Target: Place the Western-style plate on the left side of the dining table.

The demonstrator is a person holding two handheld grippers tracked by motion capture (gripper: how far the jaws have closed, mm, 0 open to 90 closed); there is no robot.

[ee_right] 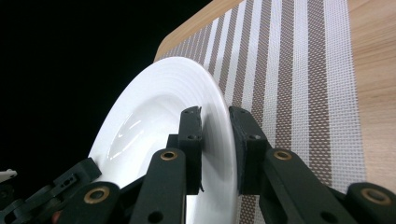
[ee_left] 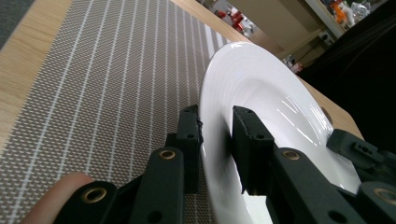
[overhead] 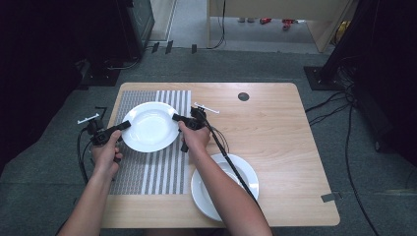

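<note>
We hold the white plate [overhead: 150,127] above the striped placemat [overhead: 162,172], the left claw [overhead: 123,126] pinching its left rim and the right claw [overhead: 177,118] pinching the opposite rim. With so little glazed rim gripped, uneven hand movement could let it slip and drop onto the surface [overhead: 275,128].

The plate [ee_left: 280,107] at the centre of the left gripper view is smooth, glossy white ceramic with bright streaks of reflected light. Under it, the placemat [ee_left: 107,84] filling that view's left half is a coarse woven mesh, matt, striped brown and white. The table [overhead: 275,128] is pale wood-grain with a dull sheen. The left gripper [ee_left: 217,140] looks like matt black plastic with brass-coloured rivets.
</note>
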